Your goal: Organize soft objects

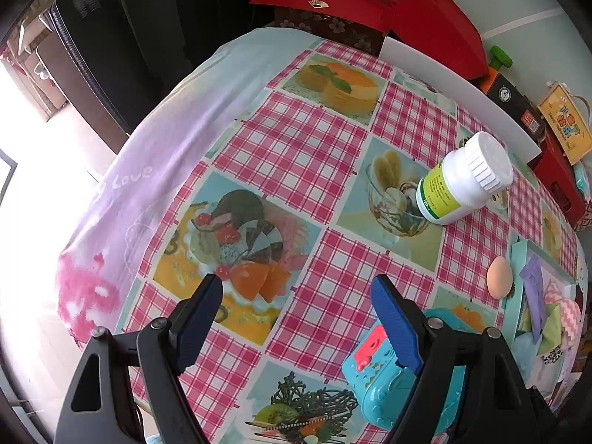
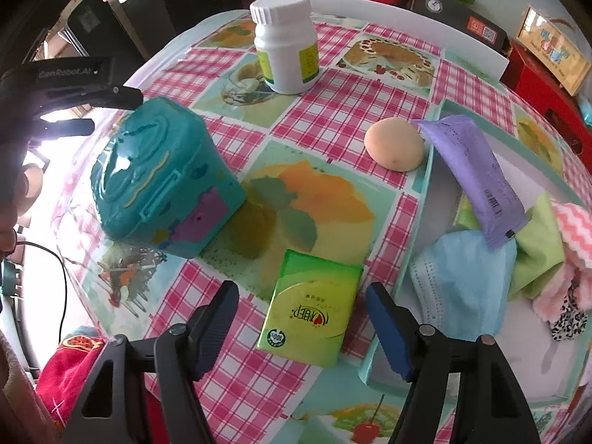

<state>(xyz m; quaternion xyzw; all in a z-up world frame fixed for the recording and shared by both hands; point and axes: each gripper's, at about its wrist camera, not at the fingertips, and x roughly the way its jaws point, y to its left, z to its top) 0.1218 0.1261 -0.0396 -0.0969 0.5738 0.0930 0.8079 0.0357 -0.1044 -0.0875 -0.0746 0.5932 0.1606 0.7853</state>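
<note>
A green tissue pack (image 2: pixel 310 309) lies on the checked tablecloth, just ahead of and between the fingers of my open right gripper (image 2: pixel 301 314). To its right a light teal tray (image 2: pixel 420 222) holds a blue face mask (image 2: pixel 470 281), a purple packet (image 2: pixel 477 174), a green cloth (image 2: pixel 536 248) and a pink cloth (image 2: pixel 573 259). A beige egg-shaped sponge (image 2: pixel 394 143) rests against the tray's left rim. My left gripper (image 1: pixel 296 292) is open and empty above the cloth; the tray (image 1: pixel 518 259) and sponge (image 1: pixel 499 277) lie to its right.
A teal toy box (image 2: pixel 162 181) stands left of the tissue pack, also under my left gripper's right finger (image 1: pixel 373 388). A white pill bottle (image 2: pixel 286 42) stands further back, shown also in the left wrist view (image 1: pixel 462 181). Red boxes (image 1: pixel 370 3) and a white board (image 1: pixel 462 92) line the far edge.
</note>
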